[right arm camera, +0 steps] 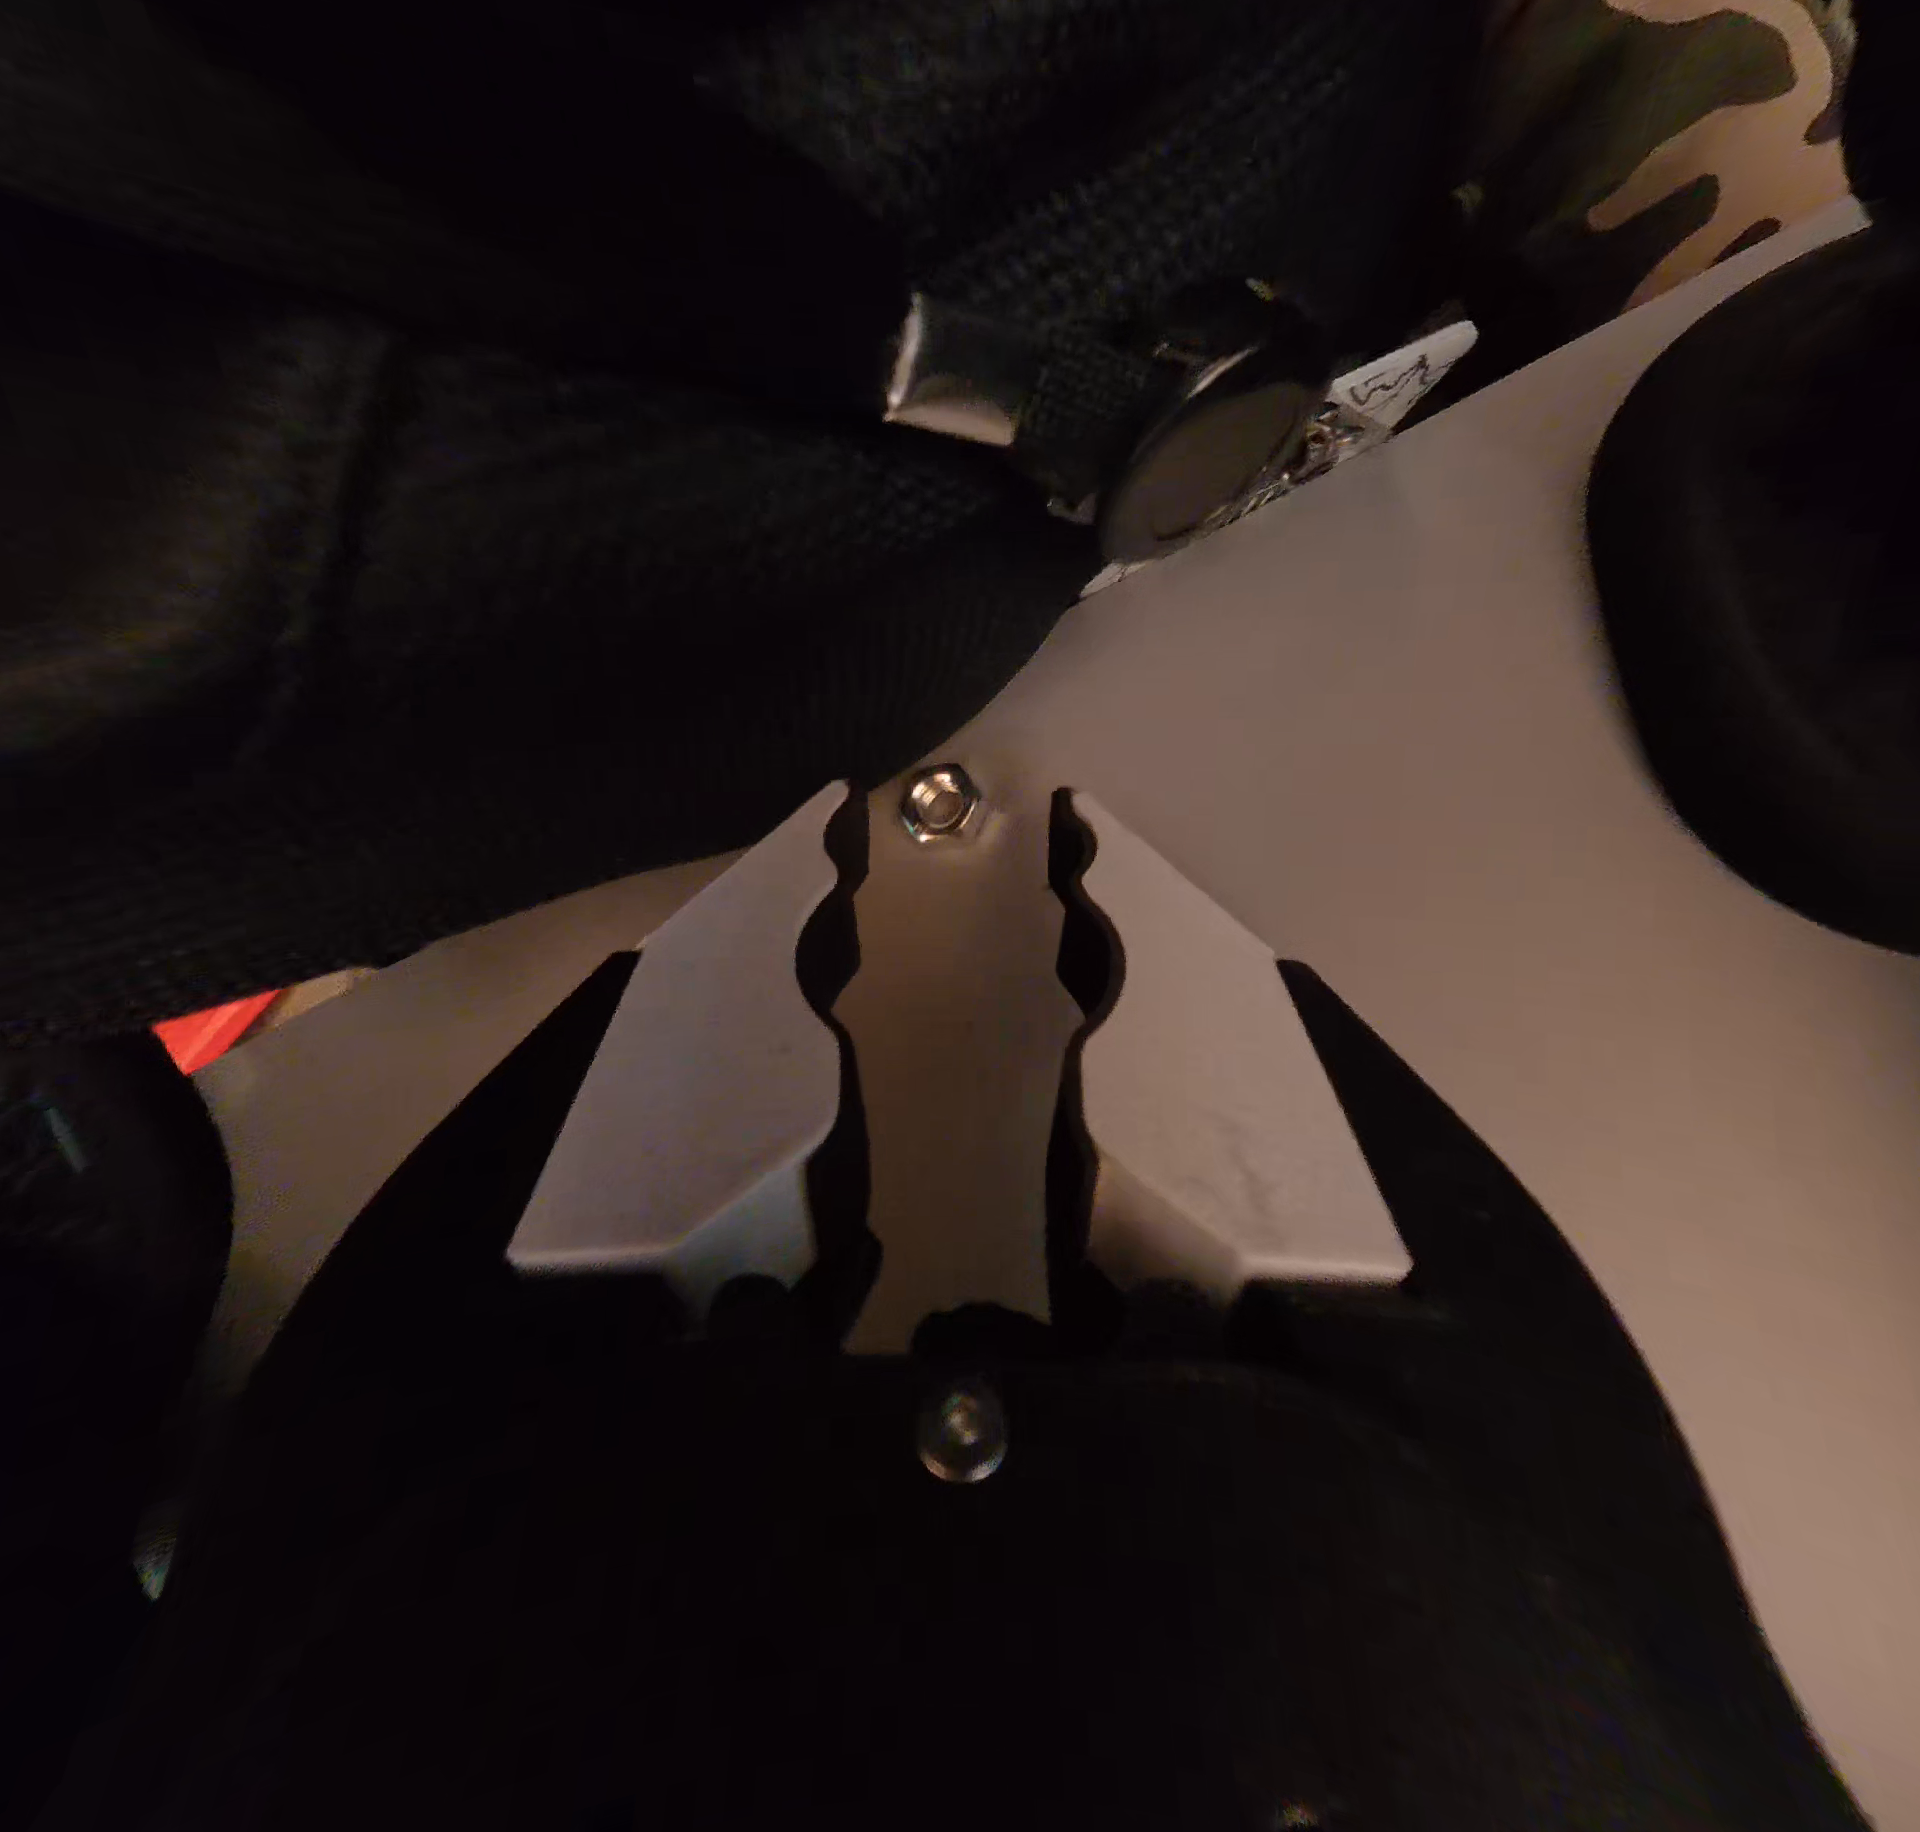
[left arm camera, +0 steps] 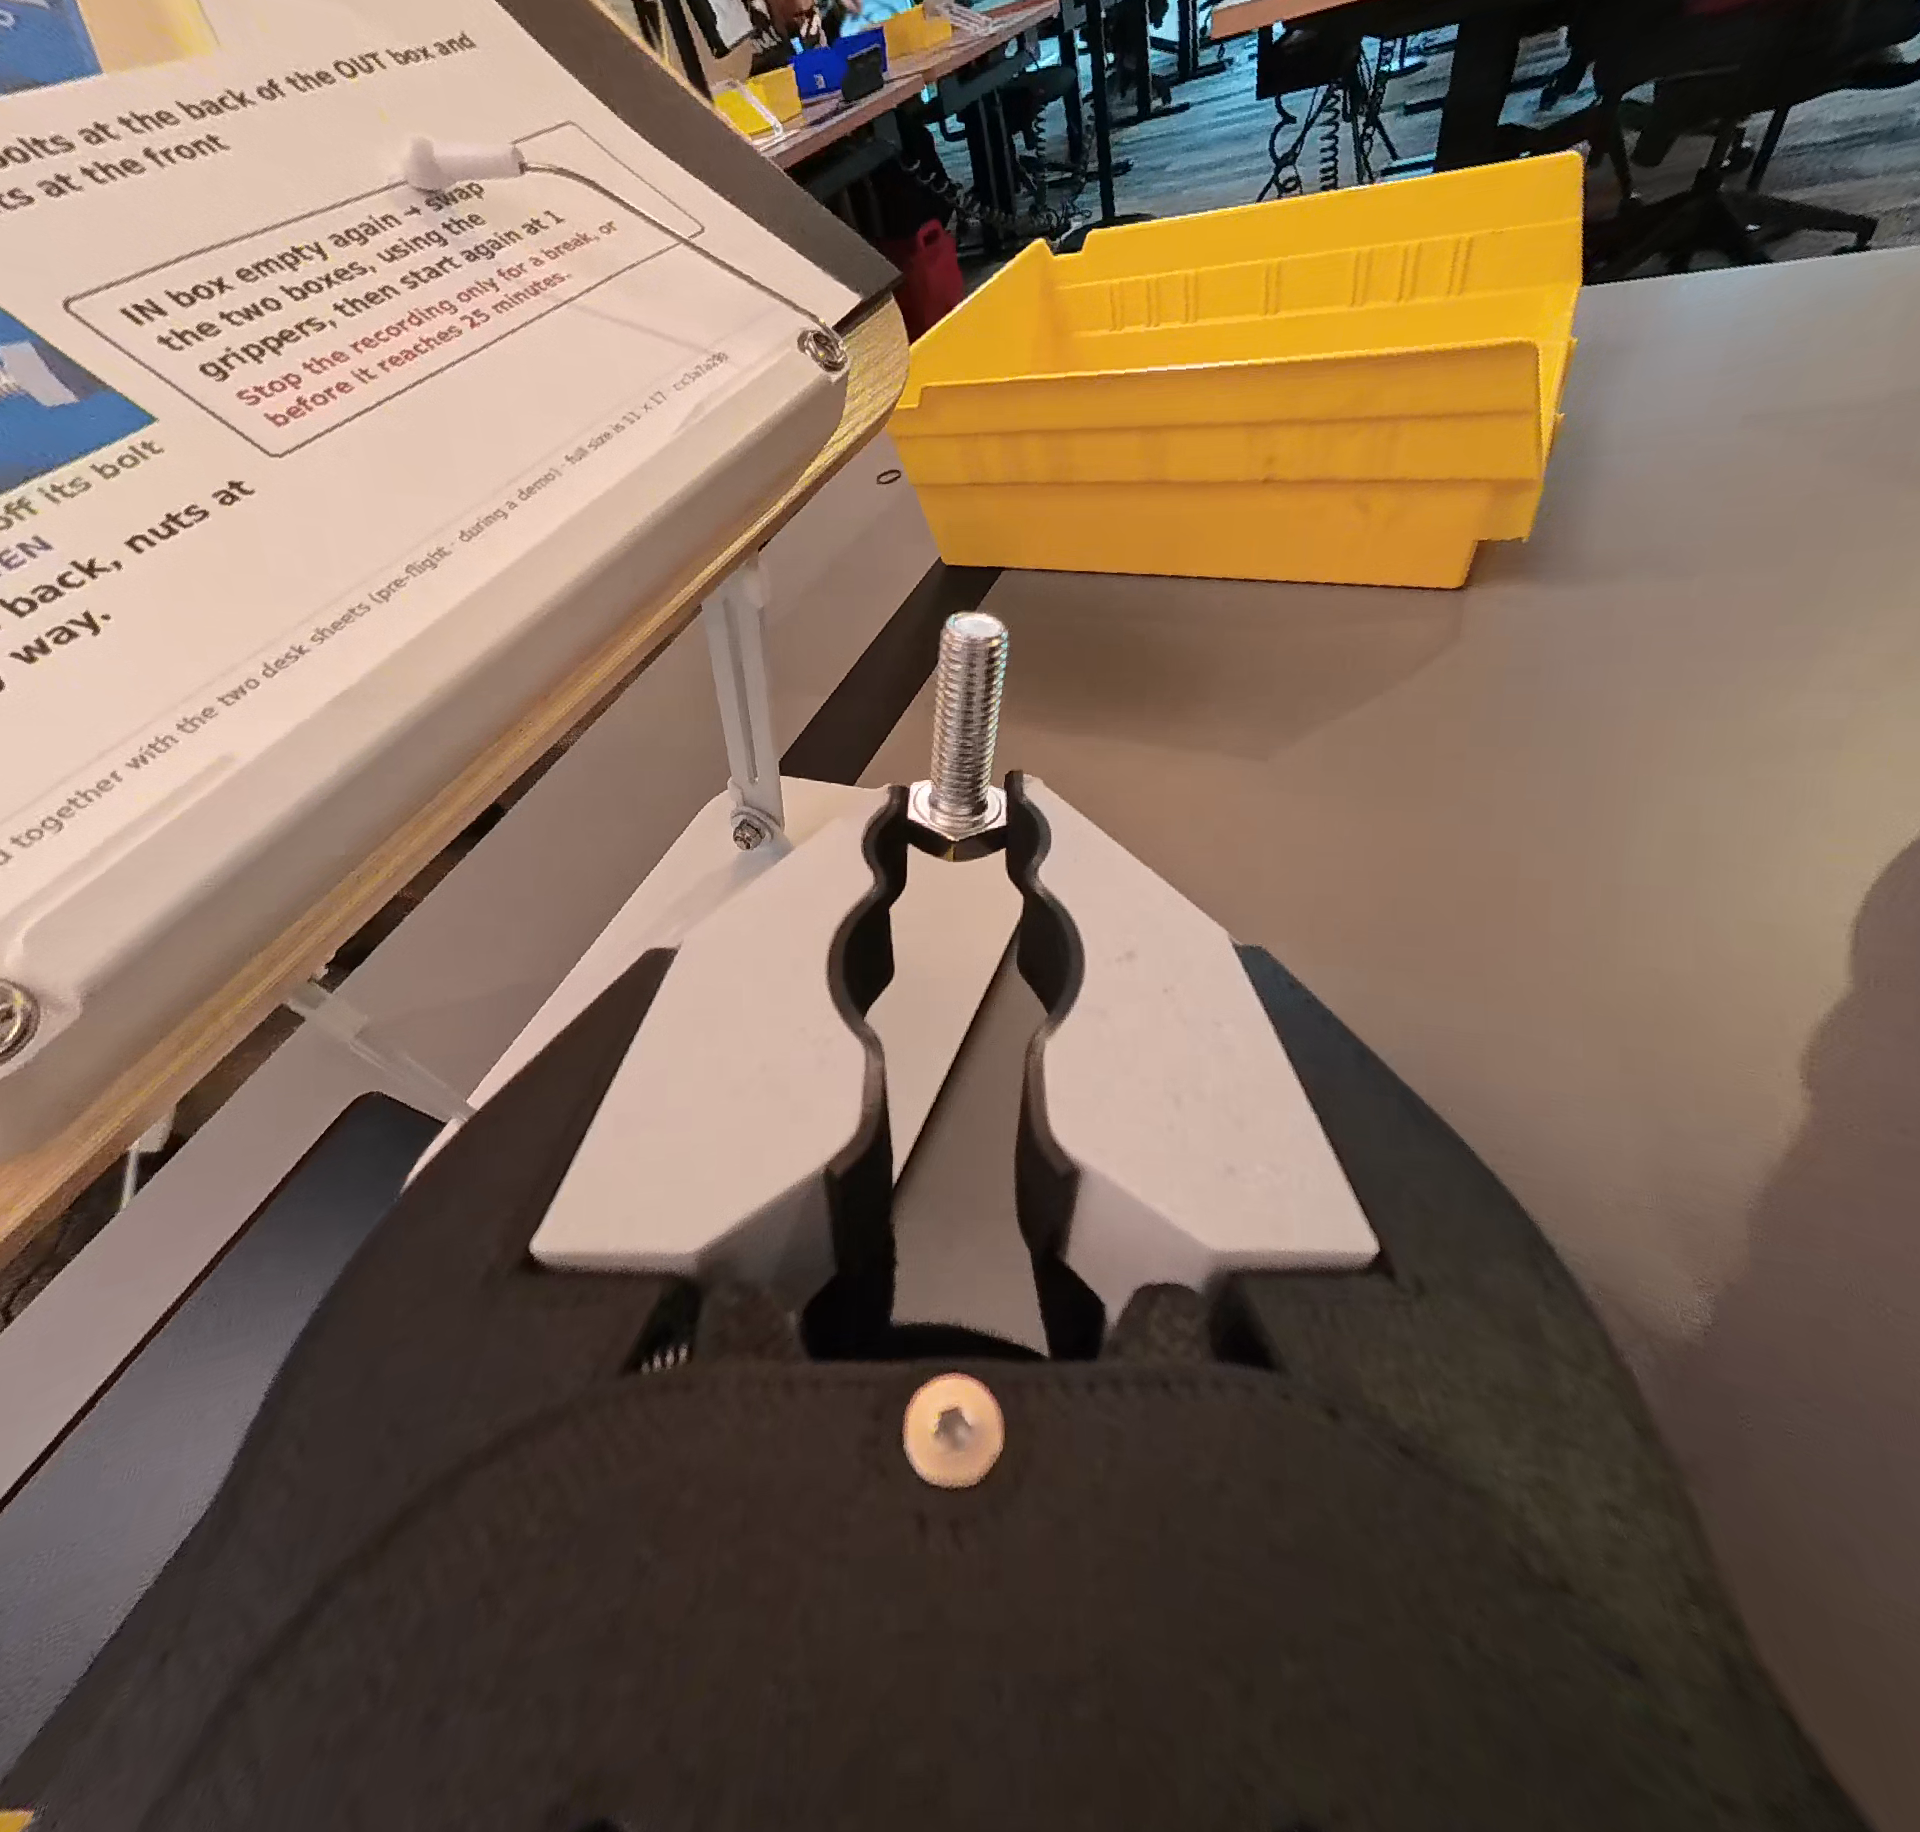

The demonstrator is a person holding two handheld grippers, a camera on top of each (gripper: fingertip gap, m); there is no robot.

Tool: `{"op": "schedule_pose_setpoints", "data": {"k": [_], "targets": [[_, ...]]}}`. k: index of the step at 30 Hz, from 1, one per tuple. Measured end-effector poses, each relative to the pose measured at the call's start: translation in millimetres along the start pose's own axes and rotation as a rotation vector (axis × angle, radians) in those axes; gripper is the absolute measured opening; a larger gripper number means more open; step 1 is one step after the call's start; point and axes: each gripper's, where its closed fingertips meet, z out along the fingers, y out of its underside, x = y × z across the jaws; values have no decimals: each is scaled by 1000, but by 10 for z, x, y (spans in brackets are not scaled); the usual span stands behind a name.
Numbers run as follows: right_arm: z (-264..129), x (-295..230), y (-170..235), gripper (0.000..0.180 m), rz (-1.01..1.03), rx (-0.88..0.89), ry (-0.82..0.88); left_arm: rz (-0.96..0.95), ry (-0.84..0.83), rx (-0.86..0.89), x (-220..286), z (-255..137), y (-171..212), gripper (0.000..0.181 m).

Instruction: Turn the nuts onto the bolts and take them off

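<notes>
My left gripper (left arm camera: 956, 818) is shut on the hex head of a silver bolt (left arm camera: 968, 712). The bolt stands upright with its threaded shaft pointing up, above the grey table (left arm camera: 1455, 847). In the right wrist view, my right gripper (right arm camera: 954, 814) is open and points down at the table (right arm camera: 1351, 743). A small silver nut (right arm camera: 943, 808) lies flat on the table between its fingertips, with a gap on each side. No nut shows on the bolt's shaft.
Stacked yellow bins (left arm camera: 1226, 432) stand on the table behind the bolt. A tilted instruction board (left arm camera: 364, 380) overhangs on the left. In the right wrist view, black strapped fabric (right arm camera: 520, 535) lies just beyond the nut, and a dark round object (right arm camera: 1766, 587) sits at the right. Left tips to right tips: about 40 centimetres.
</notes>
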Motion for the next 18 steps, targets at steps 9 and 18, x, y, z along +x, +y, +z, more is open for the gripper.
{"op": "schedule_pose_setpoints", "data": {"k": [9,18], "targets": [[155,101,58,26,-14,-61,37,26,8,-21,46,43,30,17],[170,123,74,22,-117,-104,88,26,-5,-8,-3,-5,-14,17]]}}
